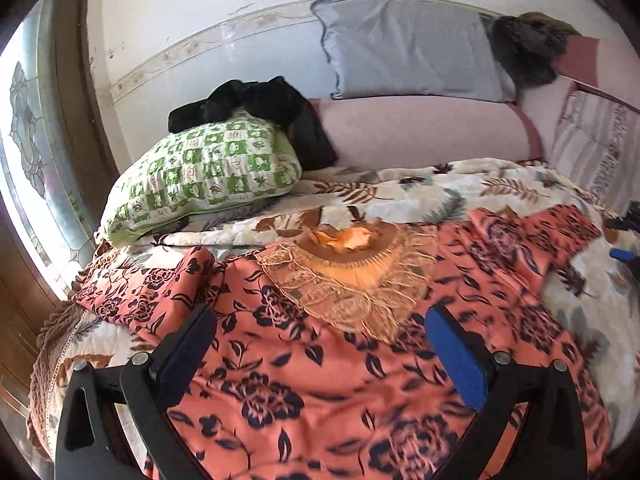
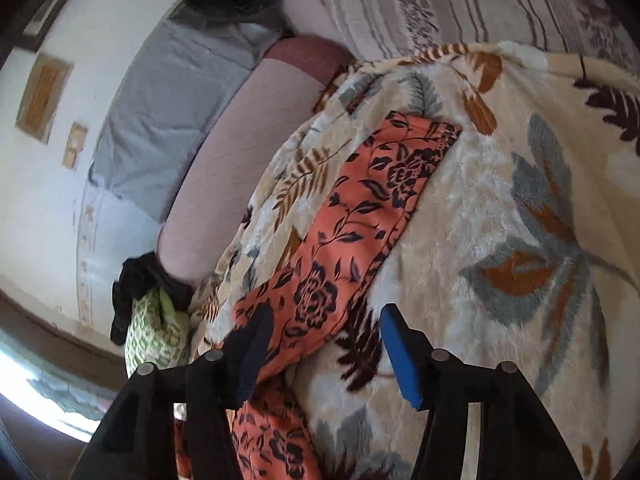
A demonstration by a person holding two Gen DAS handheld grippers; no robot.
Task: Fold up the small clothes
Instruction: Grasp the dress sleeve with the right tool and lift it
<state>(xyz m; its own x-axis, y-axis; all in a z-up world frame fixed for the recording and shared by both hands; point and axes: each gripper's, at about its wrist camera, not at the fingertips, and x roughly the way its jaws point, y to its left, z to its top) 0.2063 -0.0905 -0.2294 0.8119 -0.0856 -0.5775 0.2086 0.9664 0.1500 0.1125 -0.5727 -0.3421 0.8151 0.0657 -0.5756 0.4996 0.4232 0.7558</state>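
Left wrist — left gripper (image 1: pixel 320 356) fingers wide over orange floral garment (image 1: pixel 304 392) | right gripper (image 2: pixel 326 356) fingers wide — sleeve (image 2: pixel 360 216) between

White wall (image 1: pixel 180 12), stained-glass window (image 1: pixel 28 128), pillows (image 1: pixel 408 48)

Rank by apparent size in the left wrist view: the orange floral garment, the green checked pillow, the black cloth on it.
1. Orange floral garment, though nearest the camera.
2. Green checked pillow.
3. Black cloth.
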